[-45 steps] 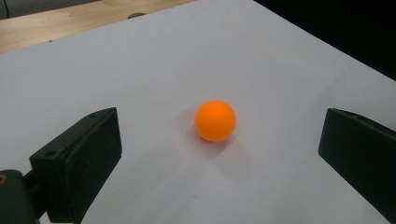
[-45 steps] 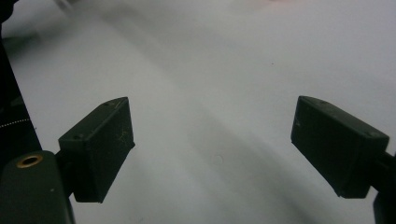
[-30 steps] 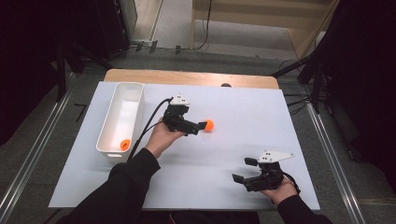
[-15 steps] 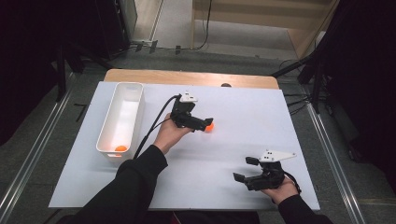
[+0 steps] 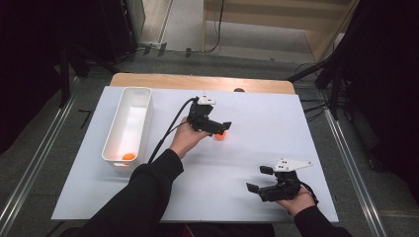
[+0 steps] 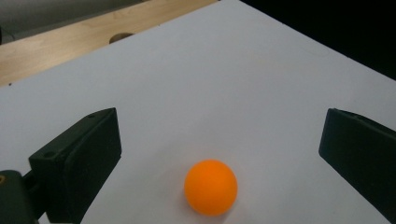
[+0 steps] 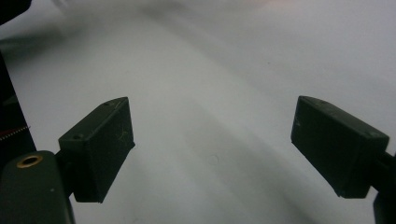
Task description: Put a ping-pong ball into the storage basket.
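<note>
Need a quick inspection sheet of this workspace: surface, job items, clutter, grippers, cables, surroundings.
Surface: white sheet on a wooden table, flat.
Job's things: orange ball on the sheet between the left gripper's open jaws, untouched; second orange ball inside the white bin, at its near end.
Clutter: nothing seen.
Grippers: left gripper open around the ball; right gripper open, holding nothing, at the sheet's near right.
Cables: black cable trails from the left gripper beside the bin.
Surroundings: grey floor, metal rails, dark stands around the table.
</note>
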Motion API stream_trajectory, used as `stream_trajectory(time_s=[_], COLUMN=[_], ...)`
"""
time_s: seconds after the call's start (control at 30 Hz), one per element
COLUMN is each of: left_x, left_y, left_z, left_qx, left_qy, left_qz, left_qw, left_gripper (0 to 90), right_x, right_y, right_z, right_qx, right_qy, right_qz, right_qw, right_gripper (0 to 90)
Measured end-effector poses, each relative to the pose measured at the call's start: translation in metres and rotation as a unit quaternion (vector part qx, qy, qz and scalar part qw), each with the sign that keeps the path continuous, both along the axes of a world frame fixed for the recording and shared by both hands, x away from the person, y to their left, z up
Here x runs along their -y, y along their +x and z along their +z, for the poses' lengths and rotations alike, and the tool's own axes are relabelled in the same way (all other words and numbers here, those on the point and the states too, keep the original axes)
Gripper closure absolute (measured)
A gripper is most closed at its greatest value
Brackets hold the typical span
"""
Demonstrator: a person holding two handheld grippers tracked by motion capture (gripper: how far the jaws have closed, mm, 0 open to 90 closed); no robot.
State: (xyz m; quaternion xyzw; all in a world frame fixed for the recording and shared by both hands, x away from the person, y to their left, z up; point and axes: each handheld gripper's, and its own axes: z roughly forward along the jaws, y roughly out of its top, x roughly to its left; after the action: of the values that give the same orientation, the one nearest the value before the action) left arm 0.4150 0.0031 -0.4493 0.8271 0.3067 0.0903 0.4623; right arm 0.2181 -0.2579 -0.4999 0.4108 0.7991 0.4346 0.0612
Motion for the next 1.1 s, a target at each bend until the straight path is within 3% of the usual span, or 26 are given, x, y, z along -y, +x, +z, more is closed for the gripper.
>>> stream_trajectory(time_s=[0.3,0.37,0.43,0.73,0.83,1.1], left_x=[0.006,0.005,0.004,0.009,0.01,0.012], left_y=[0.012,0.016,0.017,0.015,0.015,0.013], left_z=[0.001,-0.002,-0.003,-0.008,-0.011,-0.015], left_qx=[0.008,-0.005,-0.008,0.007,-0.003,-0.003], left_qy=[0.008,-0.009,-0.01,0.001,-0.001,0.007], left_qz=[0.006,0.012,0.015,0.003,0.0,-0.006], left_qw=[0.9999,0.9999,0.9998,1.0,1.0,1.0], left_gripper=[0.0,0.2,0.2,0.2,0.2,0.1], right_x=[0.001,0.001,0.001,0.001,0.001,0.001], right_y=[0.0,0.0,0.001,0.001,0.001,0.001], right_z=[0.0,0.001,0.001,0.001,0.002,0.002], right_qx=[0.001,0.002,0.005,0.006,0.007,0.007], right_qy=[-0.001,0.0,0.001,-0.002,0.0,-0.001], right_qz=[0.0,0.001,0.0,0.001,-0.001,0.001], right_qw=[1.0,1.0,1.0,1.0,1.0,1.0], right_gripper=[11.6,11.6,11.6,11.6,11.6,11.6])
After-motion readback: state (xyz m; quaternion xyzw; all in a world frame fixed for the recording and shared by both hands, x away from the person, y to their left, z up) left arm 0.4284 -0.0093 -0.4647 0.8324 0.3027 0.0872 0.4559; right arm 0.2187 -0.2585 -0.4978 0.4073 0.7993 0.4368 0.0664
